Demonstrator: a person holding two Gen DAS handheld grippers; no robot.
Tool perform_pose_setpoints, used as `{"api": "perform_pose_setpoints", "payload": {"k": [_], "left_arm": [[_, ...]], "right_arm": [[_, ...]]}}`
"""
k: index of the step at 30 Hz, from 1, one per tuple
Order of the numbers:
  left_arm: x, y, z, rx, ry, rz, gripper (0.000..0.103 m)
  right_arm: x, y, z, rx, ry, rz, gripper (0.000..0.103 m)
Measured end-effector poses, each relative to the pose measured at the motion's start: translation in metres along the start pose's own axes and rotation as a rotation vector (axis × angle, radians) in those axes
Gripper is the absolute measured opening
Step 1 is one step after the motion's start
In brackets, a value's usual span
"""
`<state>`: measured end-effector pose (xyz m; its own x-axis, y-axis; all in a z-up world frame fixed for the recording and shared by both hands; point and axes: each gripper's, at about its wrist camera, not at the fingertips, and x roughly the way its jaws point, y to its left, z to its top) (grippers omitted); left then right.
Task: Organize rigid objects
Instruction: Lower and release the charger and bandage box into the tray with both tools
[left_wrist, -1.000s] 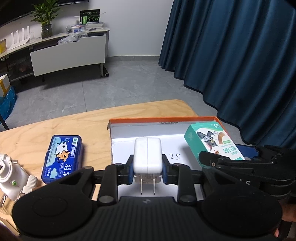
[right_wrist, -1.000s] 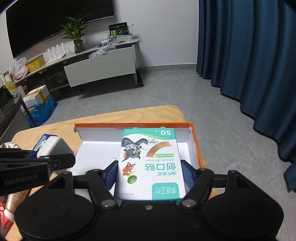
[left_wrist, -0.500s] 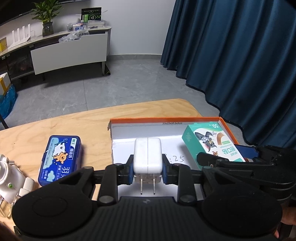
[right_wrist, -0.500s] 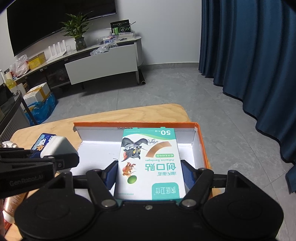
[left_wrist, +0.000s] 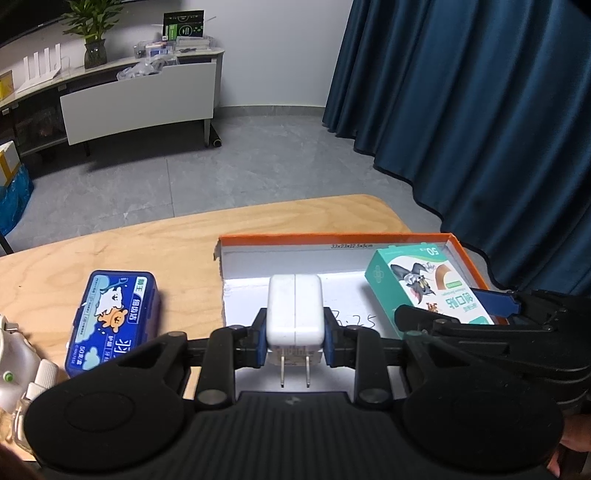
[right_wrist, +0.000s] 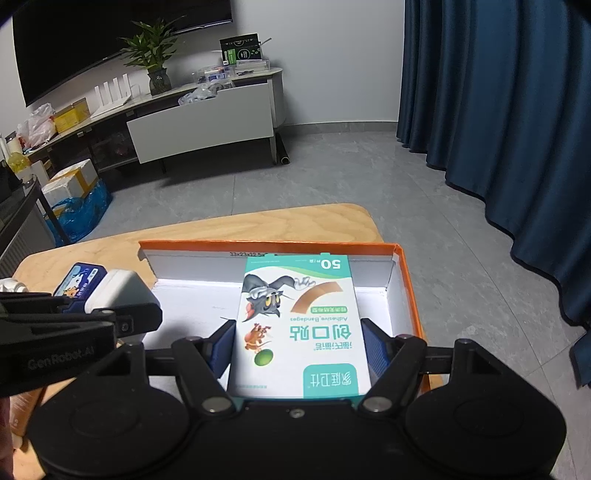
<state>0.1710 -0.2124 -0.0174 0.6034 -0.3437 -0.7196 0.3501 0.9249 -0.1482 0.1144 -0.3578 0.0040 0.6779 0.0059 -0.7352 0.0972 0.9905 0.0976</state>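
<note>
My left gripper (left_wrist: 295, 334) is shut on a white plug charger (left_wrist: 294, 306), prongs pointing back at the camera, over the left part of a white-lined orange box (left_wrist: 332, 238). My right gripper (right_wrist: 300, 347) is shut on a teal and white bandage box (right_wrist: 295, 314), held by its long sides over the right half of the orange box (right_wrist: 258, 244). In the left wrist view the bandage box (left_wrist: 424, 284) hangs tilted in the right gripper's black frame. The charger (right_wrist: 118, 291) shows at the left of the right wrist view.
A blue cartoon tin (left_wrist: 114, 317) lies on the wooden table (left_wrist: 177, 251) left of the orange box. White bottles (left_wrist: 14, 354) stand at the table's left edge. A dark blue curtain (left_wrist: 480, 110) hangs close on the right. Grey floor lies beyond.
</note>
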Motion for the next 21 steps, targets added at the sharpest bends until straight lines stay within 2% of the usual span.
{"api": "perform_pose_setpoints", "payload": {"k": [10, 15, 21], "left_arm": [[0.01, -0.003, 0.003, 0.0, -0.009, -0.003, 0.029], [0.014, -0.002, 0.003, -0.025, 0.0, -0.035, 0.029], [-0.004, -0.006, 0.004, -0.01, -0.022, -0.035, 0.047]], "right_arm": [[0.006, -0.002, 0.0, 0.009, 0.008, -0.019, 0.084], [0.004, -0.003, 0.0, 0.011, 0.006, -0.051, 0.085], [-0.015, -0.01, -0.005, 0.05, -0.024, -0.074, 0.088]]}}
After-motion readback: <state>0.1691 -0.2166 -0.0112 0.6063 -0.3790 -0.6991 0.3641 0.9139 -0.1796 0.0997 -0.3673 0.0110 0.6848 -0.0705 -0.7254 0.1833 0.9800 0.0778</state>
